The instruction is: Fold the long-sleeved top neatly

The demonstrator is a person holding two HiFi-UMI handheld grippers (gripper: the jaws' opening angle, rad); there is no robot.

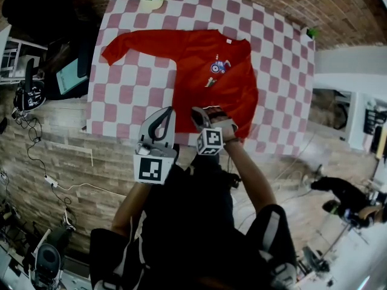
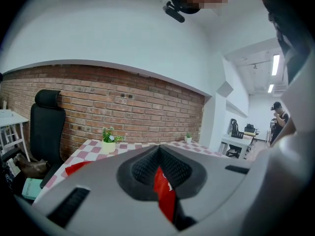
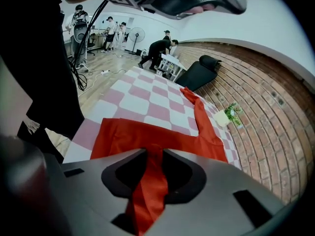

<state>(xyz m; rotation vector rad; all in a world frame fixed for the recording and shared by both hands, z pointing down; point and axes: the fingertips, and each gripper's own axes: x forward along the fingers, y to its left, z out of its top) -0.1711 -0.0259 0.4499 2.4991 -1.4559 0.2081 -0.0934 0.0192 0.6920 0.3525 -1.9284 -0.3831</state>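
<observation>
The right gripper (image 3: 153, 150), its jaws opening, has a bunched strip of the red long-sleeved top (image 1: 208, 80) between its pads. The left gripper (image 2: 158, 147), jaws closed together, hovers just beside it. The top lies on a pink-and-white checked tablecloth (image 1: 130, 92), with one sleeve stretched out.

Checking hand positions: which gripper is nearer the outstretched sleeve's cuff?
Left. The left gripper, shut on the top, is at the near table edge, diagonally below the cuff; the right gripper, jaws opening with the top between them, is farther right.
</observation>
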